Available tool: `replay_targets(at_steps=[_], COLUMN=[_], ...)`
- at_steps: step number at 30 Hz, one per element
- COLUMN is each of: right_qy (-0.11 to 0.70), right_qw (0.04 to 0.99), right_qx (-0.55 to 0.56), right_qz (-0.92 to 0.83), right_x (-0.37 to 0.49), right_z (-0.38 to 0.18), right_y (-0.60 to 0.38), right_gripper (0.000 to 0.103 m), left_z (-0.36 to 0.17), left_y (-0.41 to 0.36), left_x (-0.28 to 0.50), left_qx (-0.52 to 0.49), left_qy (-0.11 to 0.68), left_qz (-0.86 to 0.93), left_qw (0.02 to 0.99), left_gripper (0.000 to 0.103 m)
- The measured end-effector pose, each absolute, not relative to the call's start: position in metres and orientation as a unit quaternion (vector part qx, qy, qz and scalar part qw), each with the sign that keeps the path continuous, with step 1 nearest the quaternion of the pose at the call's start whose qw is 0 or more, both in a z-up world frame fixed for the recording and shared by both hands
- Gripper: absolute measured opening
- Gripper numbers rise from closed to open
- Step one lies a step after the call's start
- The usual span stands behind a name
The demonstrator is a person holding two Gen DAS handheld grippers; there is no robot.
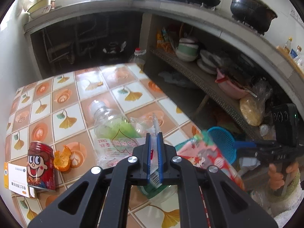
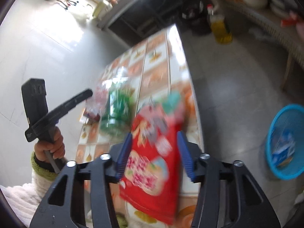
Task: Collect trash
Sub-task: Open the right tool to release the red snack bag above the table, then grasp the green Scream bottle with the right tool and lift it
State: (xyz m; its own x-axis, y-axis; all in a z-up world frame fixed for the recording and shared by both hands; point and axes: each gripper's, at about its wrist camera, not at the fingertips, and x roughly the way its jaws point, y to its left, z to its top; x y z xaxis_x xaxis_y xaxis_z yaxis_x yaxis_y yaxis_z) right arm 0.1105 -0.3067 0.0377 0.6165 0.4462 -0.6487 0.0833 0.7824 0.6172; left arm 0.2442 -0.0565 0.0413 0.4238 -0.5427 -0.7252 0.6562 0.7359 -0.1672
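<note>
My left gripper (image 1: 154,142) is shut on the edge of a clear plastic wrapper (image 1: 117,146) with red print, which lies on the tiled table (image 1: 57,95). Behind it lies a clear bottle (image 1: 112,121) with a green label. A red snack bag (image 2: 152,171), blurred, sits between the jaws of my right gripper (image 2: 154,134). Those jaws stand open and the right pad is clear of the bag. In the left wrist view the snack bag (image 1: 207,157) hangs at the table's right edge. A red can (image 1: 40,167), an orange peel (image 1: 61,160) and a white box (image 1: 17,178) rest at the left.
A blue mesh basket (image 2: 286,142) with some paper in it stands on the floor right of the table. A low shelf (image 1: 199,77) with bowls and bags runs along the right. An oil bottle (image 2: 220,28) stands on the floor beyond the table.
</note>
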Motion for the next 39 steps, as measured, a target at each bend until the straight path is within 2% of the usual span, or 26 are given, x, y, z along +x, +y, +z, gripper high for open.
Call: replay_targets(at_steps=[6,17,28,31,39], right_qy=[0.409,0.532,0.607,0.617,0.612], right_qw=[0.849,0.757,0.725,0.721,0.724], right_qx=[0.300,0.271,0.227,0.225,0.244], right_qz=[0.148,0.265,0.231,0.220,0.204], right_x=[0.137,0.269,0.313,0.321,0.321], right_z=[0.062,0.037,0.004,-0.005,-0.003], right_y=[-0.305,-0.209,-0.162,-0.149,-0.143], right_gripper=[0.057,0.061,0.061,0.055,0.051], left_z=[0.070,0.109,0.074,0.059,0.043], left_y=[-0.035,0.016,0.069,0.081,0.102], left_x=[0.242,0.231,0.204,0.197,0.177], left_qx=[0.028,-0.023,-0.081,-0.097,-0.121], left_qy=[0.356,0.299,0.323,0.337,0.344], left_qz=[-0.354,-0.320,-0.305,-0.302,-0.298], left_qw=[0.864,0.899,0.892,0.886,0.882], left_gripper=[0.006,0.006,0.006,0.006,0.006])
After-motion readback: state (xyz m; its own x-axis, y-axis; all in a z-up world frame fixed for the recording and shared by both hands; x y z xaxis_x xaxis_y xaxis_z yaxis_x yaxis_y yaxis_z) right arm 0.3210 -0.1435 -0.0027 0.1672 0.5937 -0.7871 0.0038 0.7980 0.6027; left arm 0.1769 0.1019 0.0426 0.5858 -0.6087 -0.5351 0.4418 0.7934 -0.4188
